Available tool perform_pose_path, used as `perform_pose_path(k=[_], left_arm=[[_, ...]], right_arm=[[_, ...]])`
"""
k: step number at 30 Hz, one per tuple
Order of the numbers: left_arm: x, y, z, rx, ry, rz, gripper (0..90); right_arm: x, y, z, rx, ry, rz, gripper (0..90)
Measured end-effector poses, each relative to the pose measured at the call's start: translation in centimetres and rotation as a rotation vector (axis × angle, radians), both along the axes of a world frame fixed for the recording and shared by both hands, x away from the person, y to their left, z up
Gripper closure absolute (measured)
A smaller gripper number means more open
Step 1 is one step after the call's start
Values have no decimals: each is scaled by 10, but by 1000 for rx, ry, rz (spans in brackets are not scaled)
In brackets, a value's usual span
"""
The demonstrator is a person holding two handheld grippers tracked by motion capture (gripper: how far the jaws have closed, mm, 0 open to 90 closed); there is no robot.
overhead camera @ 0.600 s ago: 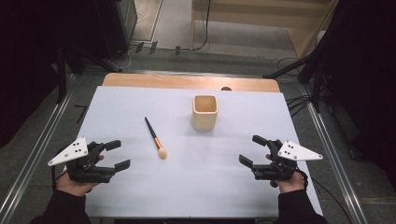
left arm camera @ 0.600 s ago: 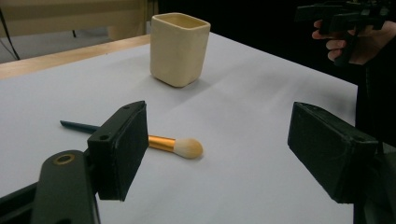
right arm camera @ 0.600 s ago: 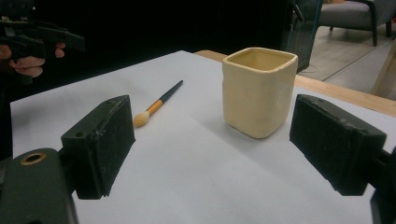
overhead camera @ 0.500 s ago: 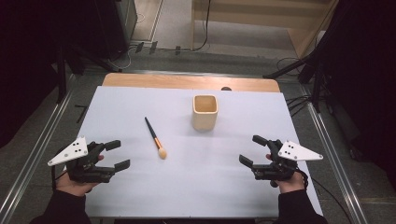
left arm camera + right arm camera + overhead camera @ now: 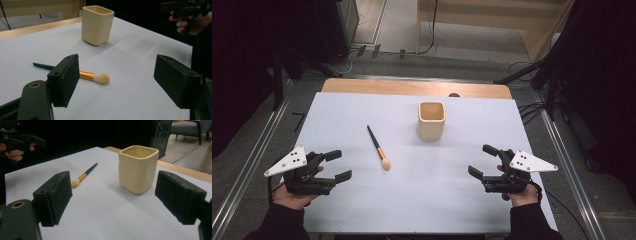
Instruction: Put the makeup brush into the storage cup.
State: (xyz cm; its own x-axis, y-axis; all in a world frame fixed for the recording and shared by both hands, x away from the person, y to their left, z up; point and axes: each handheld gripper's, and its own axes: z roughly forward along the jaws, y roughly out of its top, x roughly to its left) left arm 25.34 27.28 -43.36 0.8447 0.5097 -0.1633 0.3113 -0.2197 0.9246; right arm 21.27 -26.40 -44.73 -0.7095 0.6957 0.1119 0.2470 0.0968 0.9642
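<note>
L tongs (image 5: 337, 165) & R tongs (image 5: 481, 161) agape, low over table (image 5: 362, 215).

A lab-like recording space: a wooden table (image 5: 412, 88) covered with a white sheet (image 5: 422, 200) stands between metal floor rails (image 5: 247, 165), with black stands (image 5: 552, 85) and loose cables (image 5: 532, 107) on a grey floor and dark curtains at both sides.
</note>
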Motion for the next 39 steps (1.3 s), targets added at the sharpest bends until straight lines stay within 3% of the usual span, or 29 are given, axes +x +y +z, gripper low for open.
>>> perform_pose_path(k=[9,23,34,39], left_arm=[[-1,0,1,-11,4,9,215],[0,-5,2,7,-4,39,219],[0,-19,-2,28,7,107,220],[-1,-20,-2,17,21,150,220]], right_arm=[[-1,0,1,-3,-3,1,148],[1,1,2,-3,-13,9,148],[5,-1,3,-12,-23,22,147],[6,0,3,-11,-19,34,148]])
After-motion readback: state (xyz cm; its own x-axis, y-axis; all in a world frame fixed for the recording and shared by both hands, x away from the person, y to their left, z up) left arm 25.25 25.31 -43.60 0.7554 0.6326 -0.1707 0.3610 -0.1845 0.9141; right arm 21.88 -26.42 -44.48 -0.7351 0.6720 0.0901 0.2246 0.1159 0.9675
